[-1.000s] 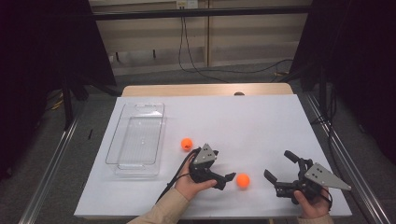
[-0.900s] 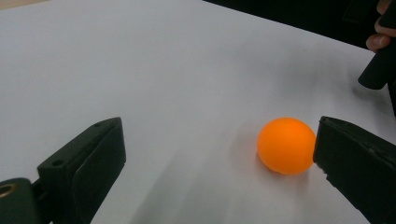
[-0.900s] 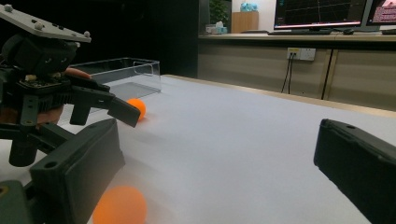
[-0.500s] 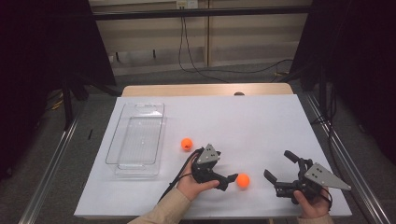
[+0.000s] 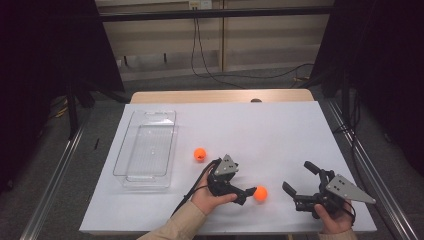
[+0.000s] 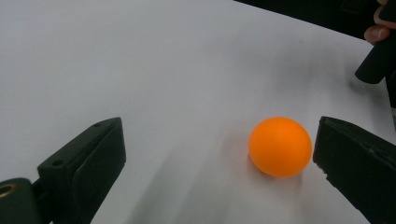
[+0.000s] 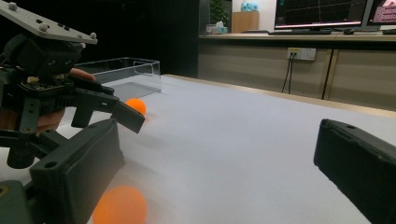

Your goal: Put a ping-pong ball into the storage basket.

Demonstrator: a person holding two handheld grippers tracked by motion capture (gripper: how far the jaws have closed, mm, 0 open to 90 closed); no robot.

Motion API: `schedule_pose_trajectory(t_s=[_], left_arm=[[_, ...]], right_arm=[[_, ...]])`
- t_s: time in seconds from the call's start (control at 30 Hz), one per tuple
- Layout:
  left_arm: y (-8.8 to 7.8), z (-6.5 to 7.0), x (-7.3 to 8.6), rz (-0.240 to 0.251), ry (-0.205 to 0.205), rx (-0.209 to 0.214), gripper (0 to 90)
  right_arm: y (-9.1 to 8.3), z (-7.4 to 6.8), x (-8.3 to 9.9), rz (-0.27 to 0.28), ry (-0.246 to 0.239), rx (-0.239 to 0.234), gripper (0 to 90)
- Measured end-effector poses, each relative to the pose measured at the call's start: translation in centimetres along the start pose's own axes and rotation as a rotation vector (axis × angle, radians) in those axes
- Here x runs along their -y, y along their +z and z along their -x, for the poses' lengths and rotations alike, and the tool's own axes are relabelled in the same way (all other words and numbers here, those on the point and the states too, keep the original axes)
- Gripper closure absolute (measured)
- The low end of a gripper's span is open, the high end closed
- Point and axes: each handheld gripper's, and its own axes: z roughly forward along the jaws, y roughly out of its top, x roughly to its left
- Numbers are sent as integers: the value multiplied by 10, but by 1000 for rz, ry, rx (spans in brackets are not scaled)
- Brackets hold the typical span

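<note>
Two orange balls, near one (image 5: 260, 193) and far one (image 5: 200, 154), both outside the clear bin (image 5: 145, 150). Left hand-held gripper (image 5: 250, 192) spread around the near one; right hand-held gripper (image 5: 300, 182) spread, idle.

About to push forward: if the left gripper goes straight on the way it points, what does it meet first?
Most likely the near orange ball, lying on the table between the open left gripper fingers, close to the right-hand one.
</note>
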Motion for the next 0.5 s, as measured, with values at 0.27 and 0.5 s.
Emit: schedule_pose_trajectory(t_s=[0.27, 0.5], left_arm=[[1, 1, -1, -11, 2, 6, 24], [3, 2, -2, -22, 2, 2, 24]], right_arm=[[1, 0, 0, 0, 1, -3, 4], [1, 0, 0, 2, 2, -2, 4]])
